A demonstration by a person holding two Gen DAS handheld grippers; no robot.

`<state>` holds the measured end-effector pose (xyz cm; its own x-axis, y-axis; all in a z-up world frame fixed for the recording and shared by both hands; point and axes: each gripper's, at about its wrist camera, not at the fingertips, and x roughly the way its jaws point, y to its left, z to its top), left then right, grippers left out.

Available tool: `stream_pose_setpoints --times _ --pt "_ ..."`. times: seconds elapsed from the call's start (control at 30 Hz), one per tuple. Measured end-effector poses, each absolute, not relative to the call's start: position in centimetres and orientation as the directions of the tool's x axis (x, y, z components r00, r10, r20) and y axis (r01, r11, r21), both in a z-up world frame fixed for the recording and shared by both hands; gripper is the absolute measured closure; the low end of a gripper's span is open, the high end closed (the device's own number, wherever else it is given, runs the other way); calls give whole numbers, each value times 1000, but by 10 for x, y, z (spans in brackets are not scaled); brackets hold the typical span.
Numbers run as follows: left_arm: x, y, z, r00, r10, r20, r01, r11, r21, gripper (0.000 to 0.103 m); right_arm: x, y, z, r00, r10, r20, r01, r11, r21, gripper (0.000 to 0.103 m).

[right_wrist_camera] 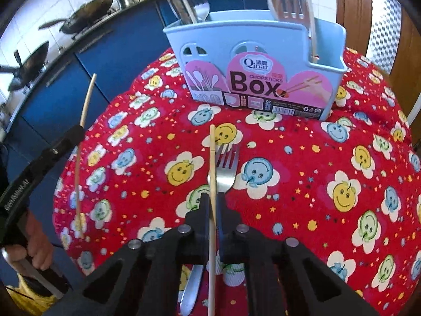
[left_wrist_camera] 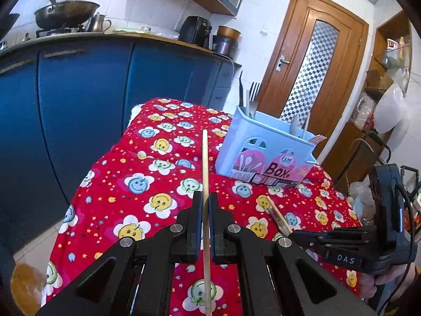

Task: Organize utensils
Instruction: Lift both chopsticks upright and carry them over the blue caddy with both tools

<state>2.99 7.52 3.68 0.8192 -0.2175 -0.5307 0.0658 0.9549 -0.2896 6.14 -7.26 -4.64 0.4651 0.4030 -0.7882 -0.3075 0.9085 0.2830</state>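
We hold a gripper in each hand over a table draped in a red cloth (right_wrist_camera: 302, 184) printed with smiling flowers. Starting at the left, our left gripper (left_wrist_camera: 205, 202) is clenched on a pale wooden chopstick (left_wrist_camera: 205, 163): the stick runs straight through the narrow slot between the two pads, its far end rising above the cloth toward the back edge, its near end trailing under the tool. From the right wrist view the same chopstick shows at the left edge of the table, held clear of the cloth at a slant, with a hand (right_wrist_camera: 34, 237) below it around the handle.

Moving toward the middle, our right gripper (right_wrist_camera: 213, 200) is closed tight on a second chopstick (right_wrist_camera: 212, 158), which passes between its jaws and points toward the back of the table. A metal fork (right_wrist_camera: 223, 168) lies on the cloth just beside and partly under this stick, tines toward the back, its handle running beneath the gripper; we cannot tell whether the pads also touch the fork.

Farther back, near the far edge and toward the right, stands a light blue chopsticks box (right_wrist_camera: 263, 42) with a pink label. Forks, a spoon and other utensils (right_wrist_camera: 196, 8) stand upright in its left and right compartments. Beyond the table run blue kitchen cabinets (left_wrist_camera: 79, 92), and a wok (left_wrist_camera: 65, 13) sits on the counter at far left.
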Motion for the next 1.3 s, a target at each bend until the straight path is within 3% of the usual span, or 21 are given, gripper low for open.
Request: stream_pose_setpoints --times 0.37,0.77,1.3 --pt "24 57 56 849 -274 -453 155 947 -283 99 35 -108 -20 598 537 -594 -308 839 449 97" --pt "60 27 100 887 -309 -343 232 941 -248 99 34 -159 28 802 493 -337 -313 828 466 97" --pt "145 -1 148 962 -233 -140 200 956 -214 99 103 -192 52 887 410 -214 -288 851 438 97"
